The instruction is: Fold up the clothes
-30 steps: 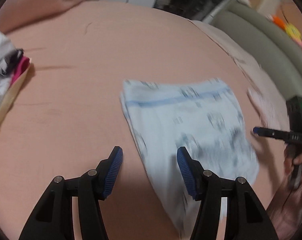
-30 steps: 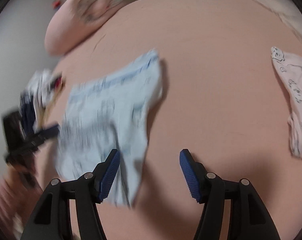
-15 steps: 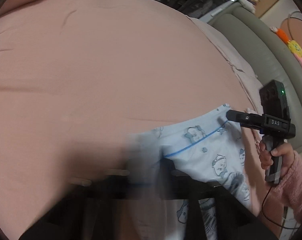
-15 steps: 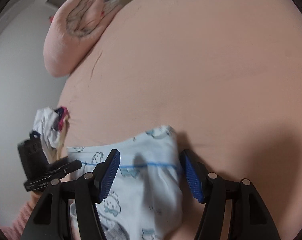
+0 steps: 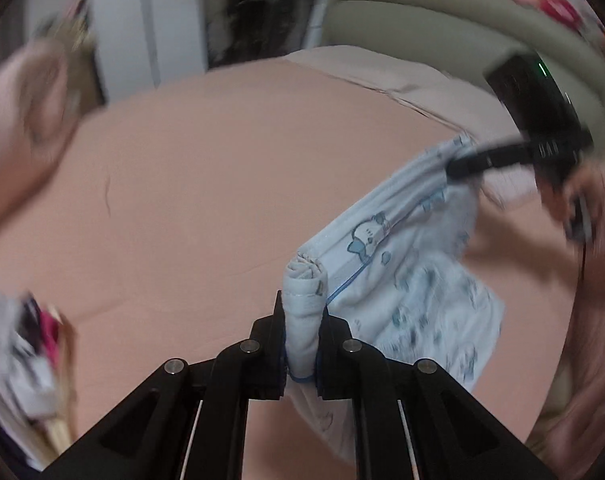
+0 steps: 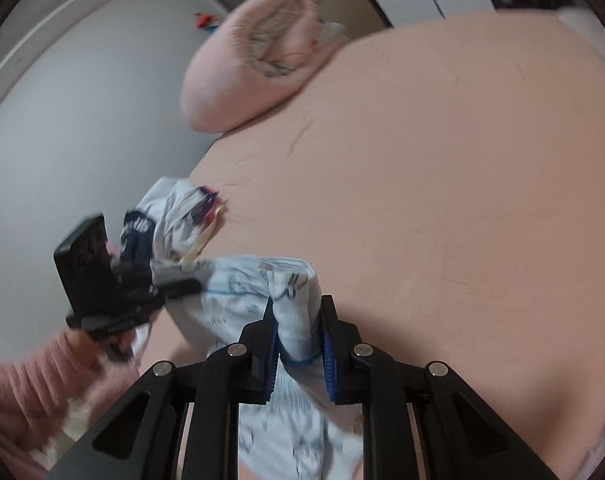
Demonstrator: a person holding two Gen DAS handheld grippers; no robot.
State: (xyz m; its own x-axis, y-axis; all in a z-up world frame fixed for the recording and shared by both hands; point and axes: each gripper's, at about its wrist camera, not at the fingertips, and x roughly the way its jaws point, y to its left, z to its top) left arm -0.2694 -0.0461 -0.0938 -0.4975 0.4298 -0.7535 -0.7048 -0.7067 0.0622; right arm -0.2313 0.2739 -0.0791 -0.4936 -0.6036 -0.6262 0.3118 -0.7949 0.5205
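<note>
A light blue garment with a cartoon print and a blue stripe [image 5: 406,272] hangs lifted above the pink bed sheet [image 5: 206,184]. My left gripper [image 5: 302,332] is shut on one bunched corner of it. My right gripper [image 6: 298,332] is shut on the other corner [image 6: 294,300]. In the left wrist view the right gripper [image 5: 458,168] pinches the far corner at the right. In the right wrist view the left gripper [image 6: 182,286] holds the cloth at the left. The cloth stretches between the two.
A pile of mixed clothes [image 6: 182,212] lies at the bed's left side, also in the left wrist view [image 5: 18,352]. A pink pillow [image 6: 258,56] lies at the head of the bed. A grey padded bed edge [image 5: 442,12] runs along the right.
Both grippers have closed on the garment's top corners and lifted it off the sheet. One second ago both were open above the flat garment.
</note>
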